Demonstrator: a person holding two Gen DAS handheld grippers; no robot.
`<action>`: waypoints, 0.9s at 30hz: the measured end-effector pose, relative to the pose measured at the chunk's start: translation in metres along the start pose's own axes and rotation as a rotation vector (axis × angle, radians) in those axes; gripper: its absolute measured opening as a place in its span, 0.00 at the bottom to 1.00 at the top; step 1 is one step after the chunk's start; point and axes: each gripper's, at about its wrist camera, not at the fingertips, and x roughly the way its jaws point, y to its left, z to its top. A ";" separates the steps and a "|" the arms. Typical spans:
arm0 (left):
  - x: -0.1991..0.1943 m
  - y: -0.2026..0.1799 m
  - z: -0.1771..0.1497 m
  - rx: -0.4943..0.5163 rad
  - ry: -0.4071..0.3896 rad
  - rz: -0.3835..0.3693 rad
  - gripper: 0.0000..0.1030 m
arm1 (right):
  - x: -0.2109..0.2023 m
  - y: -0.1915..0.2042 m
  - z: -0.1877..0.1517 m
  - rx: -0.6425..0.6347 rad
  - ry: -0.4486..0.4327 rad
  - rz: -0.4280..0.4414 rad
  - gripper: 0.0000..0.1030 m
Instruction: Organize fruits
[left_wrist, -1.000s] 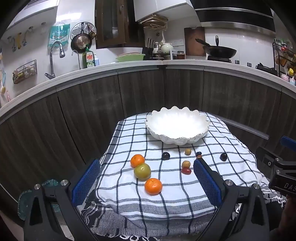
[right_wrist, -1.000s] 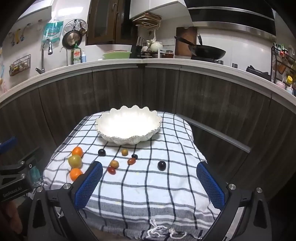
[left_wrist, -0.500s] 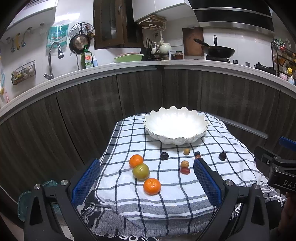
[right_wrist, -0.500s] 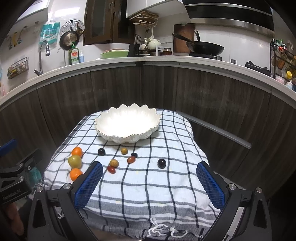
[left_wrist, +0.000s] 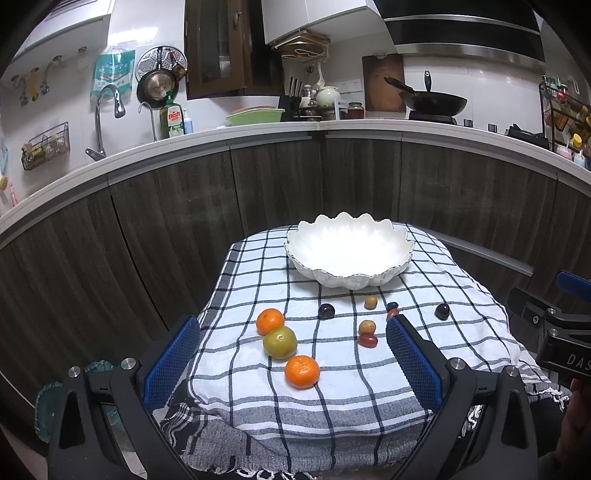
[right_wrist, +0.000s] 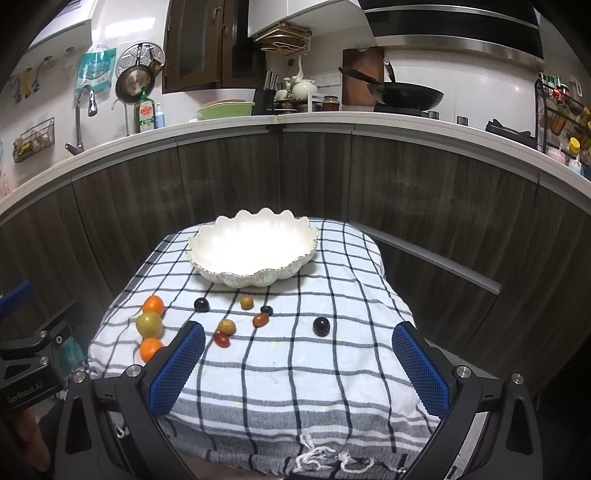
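Bowl: white scalloped bowl (left_wrist: 349, 254) sat at 12 o'clock on the checked cloth (left_wrist: 332, 391), nothing visible inside it.
Citrus group: far orange (left_wrist: 270, 321), green-yellow fruit (left_wrist: 279, 342) and near orange (left_wrist: 301, 371) lay in a touching line toward 8 o'clock of the bowl.
Small fruits: dark plum (left_wrist: 326, 311), yellow tomato (left_wrist: 370, 302), tan tomato (left_wrist: 366, 327) touching red tomato (left_wrist: 368, 340), and another dark fruit (left_wrist: 441, 311) lay scattered at 6 o'clock of the bowl, all on the cloth.
Left gripper (left_wrist: 291, 363): jaws spread wide, holding nothing, raised over the near edge of the cloth.
Right gripper (right_wrist: 299, 373): jaws spread wide, holding nothing; the lone dark fruit lay beyond its fingers.
Background: kitchen counter (left_wrist: 258, 131) at 12 o'clock.
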 end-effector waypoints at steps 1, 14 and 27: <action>0.000 0.000 0.000 0.000 0.000 -0.001 1.00 | 0.000 -0.001 0.000 0.000 -0.001 0.000 1.00; 0.000 0.000 -0.001 -0.001 0.000 -0.001 1.00 | 0.000 -0.002 0.000 0.004 0.003 0.002 1.00; 0.001 0.000 -0.002 -0.001 -0.001 0.000 1.00 | 0.001 -0.002 0.000 0.004 0.003 0.004 1.00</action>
